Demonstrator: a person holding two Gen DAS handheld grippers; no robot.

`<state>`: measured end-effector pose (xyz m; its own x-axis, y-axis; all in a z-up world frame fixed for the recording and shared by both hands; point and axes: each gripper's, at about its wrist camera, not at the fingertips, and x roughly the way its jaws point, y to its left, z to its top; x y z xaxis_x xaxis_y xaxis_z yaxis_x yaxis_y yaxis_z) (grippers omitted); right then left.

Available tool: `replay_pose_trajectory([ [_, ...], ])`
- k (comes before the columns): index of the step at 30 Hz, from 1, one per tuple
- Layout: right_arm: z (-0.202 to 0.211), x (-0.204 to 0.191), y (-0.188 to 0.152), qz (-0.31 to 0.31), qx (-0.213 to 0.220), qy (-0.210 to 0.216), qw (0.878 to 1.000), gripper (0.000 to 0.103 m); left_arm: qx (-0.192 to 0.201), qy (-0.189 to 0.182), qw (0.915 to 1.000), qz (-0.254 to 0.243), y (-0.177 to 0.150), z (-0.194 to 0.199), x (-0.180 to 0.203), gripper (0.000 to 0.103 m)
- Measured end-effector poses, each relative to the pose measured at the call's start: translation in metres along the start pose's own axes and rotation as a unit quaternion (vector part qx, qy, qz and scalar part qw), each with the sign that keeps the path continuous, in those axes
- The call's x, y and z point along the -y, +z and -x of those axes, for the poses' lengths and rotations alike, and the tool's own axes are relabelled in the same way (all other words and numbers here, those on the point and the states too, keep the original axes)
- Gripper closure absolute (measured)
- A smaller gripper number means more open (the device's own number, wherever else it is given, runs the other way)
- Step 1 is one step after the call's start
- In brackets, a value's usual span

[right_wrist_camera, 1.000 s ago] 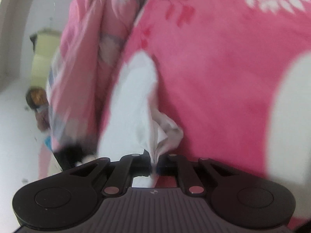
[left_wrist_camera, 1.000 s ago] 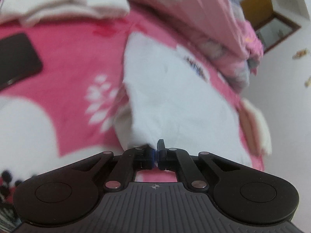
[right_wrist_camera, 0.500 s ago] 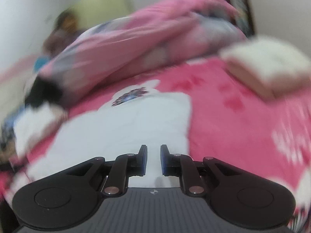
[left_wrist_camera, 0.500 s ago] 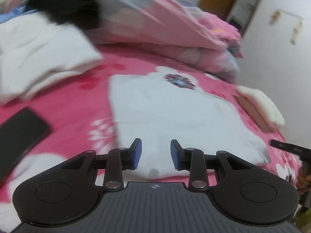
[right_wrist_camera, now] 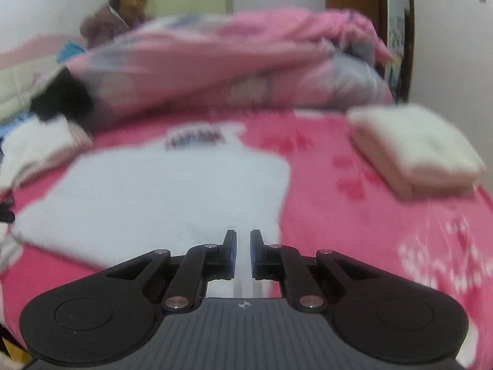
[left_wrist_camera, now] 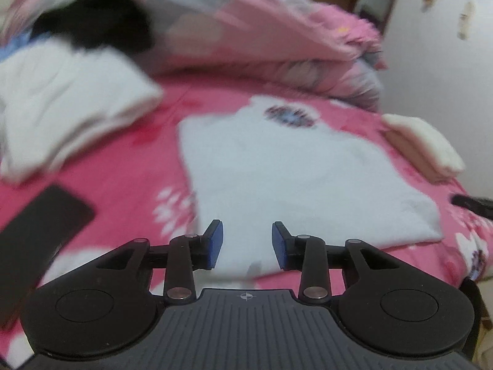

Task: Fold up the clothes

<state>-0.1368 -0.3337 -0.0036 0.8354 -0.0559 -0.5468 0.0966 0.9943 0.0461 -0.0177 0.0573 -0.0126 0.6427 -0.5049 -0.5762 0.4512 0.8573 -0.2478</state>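
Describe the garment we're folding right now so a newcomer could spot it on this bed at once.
Start at the pink floral blanket covering the bed, in front of the bunched pink quilt. The white shirt lies flat in the middle, directly ahead of both grippers. Unlike the white stack and the cream-and-tan bundle beside it, it carries a dark printed graphic at its far edge.

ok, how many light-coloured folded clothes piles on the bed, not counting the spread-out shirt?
2. A white folded pile sits at far left beside the black garment; a cream folded pile sits at the right edge. The pink quilt behind may hide more.
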Motion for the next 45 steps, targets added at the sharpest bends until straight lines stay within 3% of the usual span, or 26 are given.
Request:
replay_pose_trajectory([
  [4,-0.025,-0.015,0.0,0.003,0.022,0.022,1.0,0.095,-0.005,-0.023,0.9992,-0.032,0.0,-0.031,0.022,0.065],
  [8,-0.06,-0.006,-0.035,0.013,-0.042,-0.015,0.999,0.095,-0.065,0.01,0.9974,-0.028,-0.015,-0.069,0.019,0.065],
  [9,-0.053,0.0,-0.041,0.001,-0.032,-0.01,0.999,0.095,-0.064,0.006,0.9976,-0.025,-0.018,-0.068,0.016,0.065],
  [13,-0.034,0.017,-0.026,-0.037,-0.065,-0.004,0.997,0.094,-0.07,-0.001,0.9974,-0.018,-0.02,-0.066,0.01,0.062],
  [18,-0.025,0.015,0.008,-0.044,-0.012,0.008,0.999,0.091,-0.076,0.003,0.9971,-0.004,-0.018,-0.07,0.013,0.058],
  [23,-0.074,0.016,-0.006,-0.032,-0.077,-0.001,0.996,0.082,-0.076,0.002,0.997,-0.015,-0.018,-0.068,0.016,0.054],
  [27,-0.071,0.022,-0.023,-0.05,-0.061,0.01,0.997,0.081,-0.08,-0.003,0.9968,-0.008,-0.017,-0.069,0.014,0.053],
  [45,-0.069,0.016,-0.022,-0.031,-0.077,0.007,0.997,0.081,-0.083,-0.011,0.9964,0.012,-0.015,-0.068,0.012,0.049],
])
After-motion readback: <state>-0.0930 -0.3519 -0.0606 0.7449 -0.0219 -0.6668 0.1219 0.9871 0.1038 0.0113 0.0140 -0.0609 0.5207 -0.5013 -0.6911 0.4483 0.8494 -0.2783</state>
